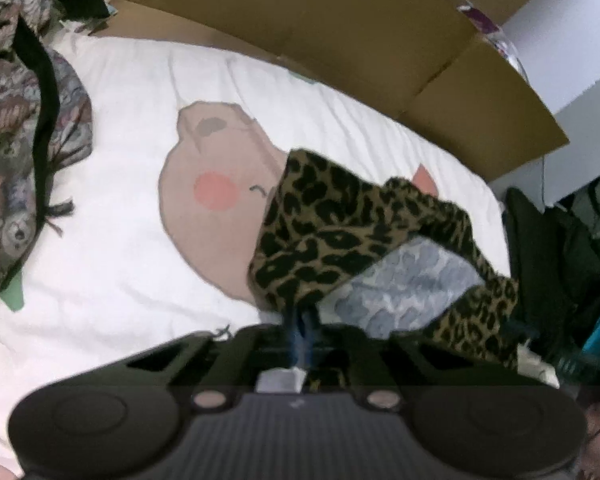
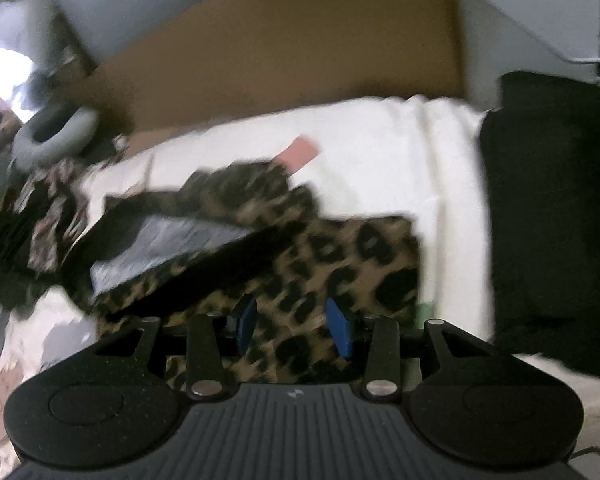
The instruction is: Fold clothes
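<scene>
L fingers tight on leopard garment
</scene>
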A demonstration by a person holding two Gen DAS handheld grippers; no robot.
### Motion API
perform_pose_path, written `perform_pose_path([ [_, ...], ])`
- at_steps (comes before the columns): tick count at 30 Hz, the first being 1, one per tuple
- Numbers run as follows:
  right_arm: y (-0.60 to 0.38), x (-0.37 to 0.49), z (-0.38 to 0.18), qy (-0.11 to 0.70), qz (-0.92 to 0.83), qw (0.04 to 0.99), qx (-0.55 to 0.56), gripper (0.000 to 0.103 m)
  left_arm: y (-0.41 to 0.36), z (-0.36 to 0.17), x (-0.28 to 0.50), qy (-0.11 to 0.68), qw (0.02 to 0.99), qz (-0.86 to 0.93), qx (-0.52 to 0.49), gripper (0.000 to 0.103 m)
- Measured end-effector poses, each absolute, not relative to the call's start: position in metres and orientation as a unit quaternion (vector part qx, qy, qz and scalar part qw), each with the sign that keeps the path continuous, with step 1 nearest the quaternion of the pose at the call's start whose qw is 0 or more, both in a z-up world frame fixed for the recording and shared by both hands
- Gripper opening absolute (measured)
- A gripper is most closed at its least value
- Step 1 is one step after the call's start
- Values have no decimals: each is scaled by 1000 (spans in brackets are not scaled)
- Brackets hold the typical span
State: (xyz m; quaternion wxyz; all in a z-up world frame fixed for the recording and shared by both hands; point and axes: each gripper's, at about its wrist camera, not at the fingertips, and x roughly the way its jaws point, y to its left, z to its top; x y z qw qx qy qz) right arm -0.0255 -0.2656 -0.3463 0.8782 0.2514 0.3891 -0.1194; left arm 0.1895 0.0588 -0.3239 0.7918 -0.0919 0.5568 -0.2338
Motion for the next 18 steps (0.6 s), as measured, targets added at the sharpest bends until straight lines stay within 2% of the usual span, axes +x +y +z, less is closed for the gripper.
perform_pose_path([
  [5,-242,-15,-358,435,-89,872,207,46,58,-311,208,552,794,-233,-104,0],
  [18,-243,-15,-362,443,-85,870,198,46,45,-292,266,530,812,-225,-96,0],
])
